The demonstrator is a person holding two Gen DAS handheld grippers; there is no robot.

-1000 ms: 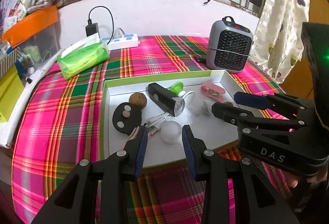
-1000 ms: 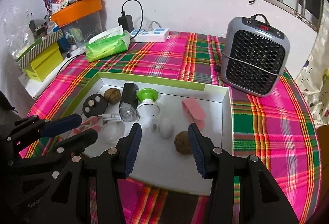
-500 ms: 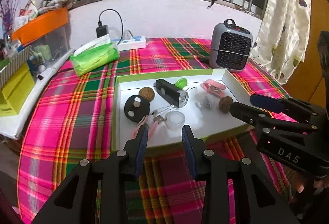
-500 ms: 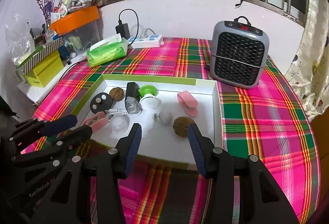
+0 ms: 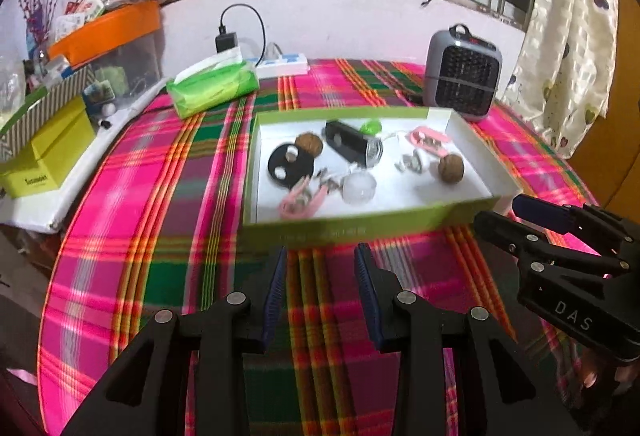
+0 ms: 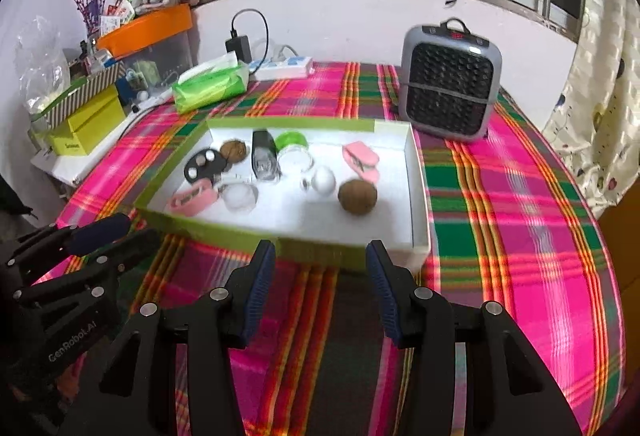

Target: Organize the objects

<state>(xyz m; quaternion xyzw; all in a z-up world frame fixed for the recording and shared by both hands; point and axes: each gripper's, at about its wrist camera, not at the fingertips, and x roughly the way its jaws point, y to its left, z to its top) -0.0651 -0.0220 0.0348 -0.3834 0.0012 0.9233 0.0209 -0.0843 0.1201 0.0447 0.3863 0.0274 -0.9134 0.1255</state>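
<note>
A table under a pink-and-green plaid cloth (image 5: 168, 220) fills both views; on it sits a shallow box (image 6: 416, 192) with green outer walls and a white floor, and behind its far right corner stands a grey heater (image 6: 450, 84); a green tissue pack (image 5: 212, 86) lies well apart at the far left. The left gripper (image 5: 320, 288) hangs over bare cloth just short of the box's near wall, jaws apart with nothing between the blue pads and touching nothing; the right gripper (image 6: 316, 288) is held the same way (its gap looks a little wider), also empty, beside the left one. Inside the box lie the small things: a black torch (image 5: 352, 146) near the middle, a black disc (image 5: 289, 165) at the left, a pink clip (image 6: 360, 156) toward the right, a pink item (image 6: 191, 199) at the near left, a clear round lid (image 5: 359, 188), and 2 walnuts (image 6: 357, 196) (image 5: 309, 144), one near the front right, one by the disc.
</note>
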